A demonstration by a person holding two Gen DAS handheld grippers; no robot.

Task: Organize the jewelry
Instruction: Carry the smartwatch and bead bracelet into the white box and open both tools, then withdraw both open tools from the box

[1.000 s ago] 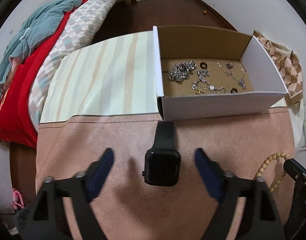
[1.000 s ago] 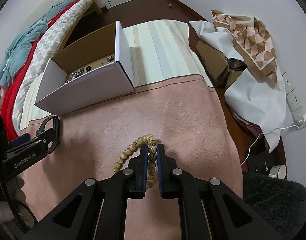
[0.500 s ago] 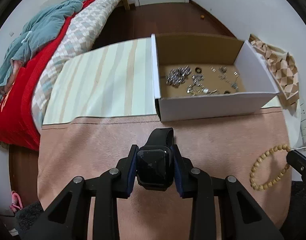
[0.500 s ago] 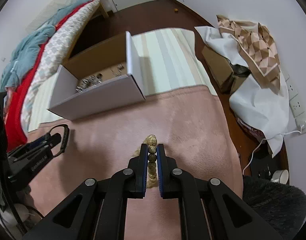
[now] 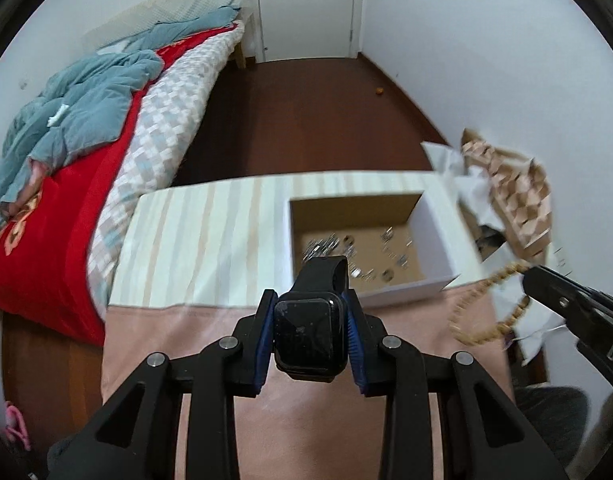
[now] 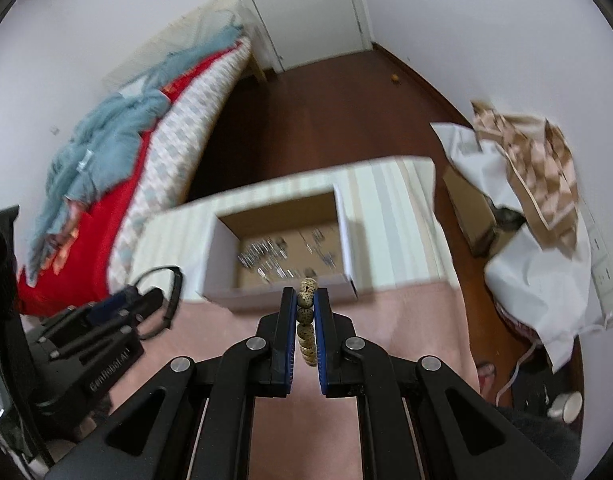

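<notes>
A bed (image 5: 106, 128) with red and blue bedding (image 5: 66, 120), a white door (image 5: 306, 4).

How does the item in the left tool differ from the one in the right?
The left tool grips a black smartwatch, a flat square screen on a smooth band; the right tool grips a tan beaded bracelet, a loop of round speckled beads. The smartwatch is clamped across its case, the beaded bracelet along a run of beads, its loop hanging free. Both are held off the pink cloth, near the open box.
</notes>
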